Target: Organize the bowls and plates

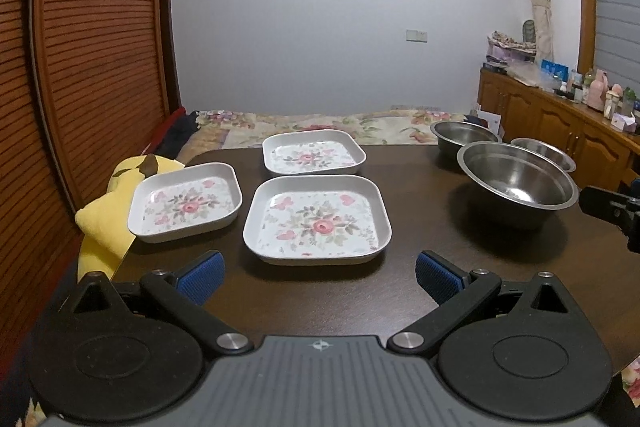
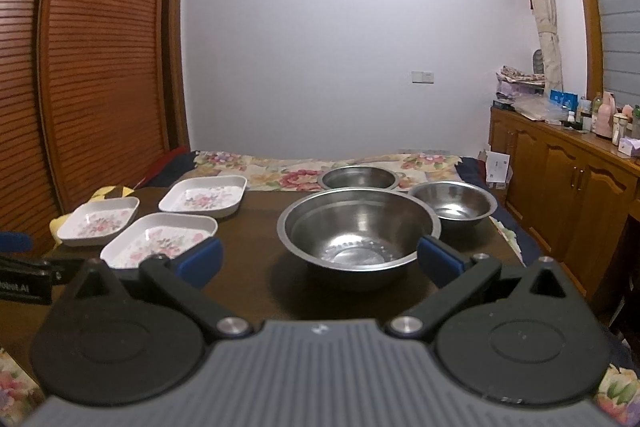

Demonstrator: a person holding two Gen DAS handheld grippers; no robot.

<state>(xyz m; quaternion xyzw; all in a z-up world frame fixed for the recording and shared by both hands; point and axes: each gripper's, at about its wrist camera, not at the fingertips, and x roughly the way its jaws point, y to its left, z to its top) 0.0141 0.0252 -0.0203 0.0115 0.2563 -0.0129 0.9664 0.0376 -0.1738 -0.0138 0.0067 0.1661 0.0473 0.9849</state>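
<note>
Three square white plates with rose prints lie on the dark table (image 1: 420,187): a near one (image 1: 318,219), a left one (image 1: 186,203) and a far one (image 1: 314,153). Three steel bowls stand on the right: a large near one (image 2: 358,231), a far one (image 2: 358,178) and a small right one (image 2: 454,203). My left gripper (image 1: 319,277) is open and empty just before the near plate. My right gripper (image 2: 319,261) is open and empty, its fingers on either side of the large bowl's near rim, not touching it.
A yellow plush toy (image 1: 116,203) lies at the table's left edge. A bed with a floral cover (image 2: 320,167) is behind the table. A wooden louvred wardrobe (image 1: 92,47) stands to the left and a cluttered wooden cabinet (image 2: 568,171) to the right.
</note>
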